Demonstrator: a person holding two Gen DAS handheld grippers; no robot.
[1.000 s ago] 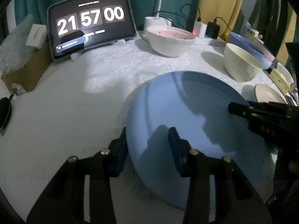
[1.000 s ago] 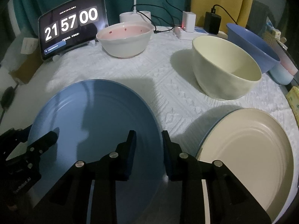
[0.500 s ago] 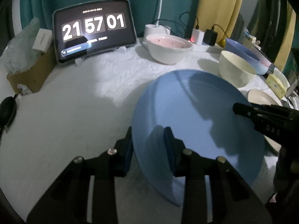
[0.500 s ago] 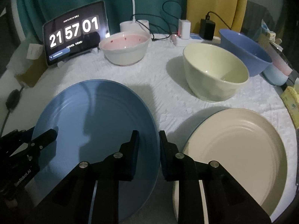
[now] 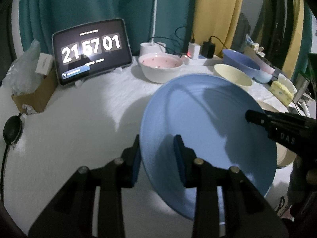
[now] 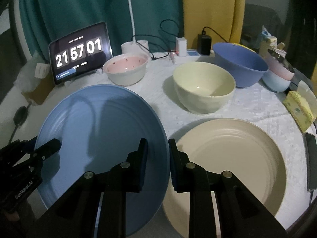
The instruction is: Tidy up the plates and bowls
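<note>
The blue plate [image 5: 206,130] is tilted above the white-covered desk [image 5: 79,123], pinched at opposite rims: the left hand-held gripper [image 5: 157,154] clamps its 9 o'clock edge, the right hand-held gripper [image 6: 157,158] its 3 o'clock edge. A cream plate [image 6: 233,158] lies at 3 o'clock, a cream bowl [image 6: 204,87] at 1 o'clock.

Home — curtains [image 6: 83,10], tablet clock [image 6: 79,52]

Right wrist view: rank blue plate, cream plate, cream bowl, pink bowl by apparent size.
1. blue plate and cream plate: look about alike; both are near the camera and partly hidden by the tool, so no ranking.
2. cream bowl
3. pink bowl: smallest, though farther away.
</note>
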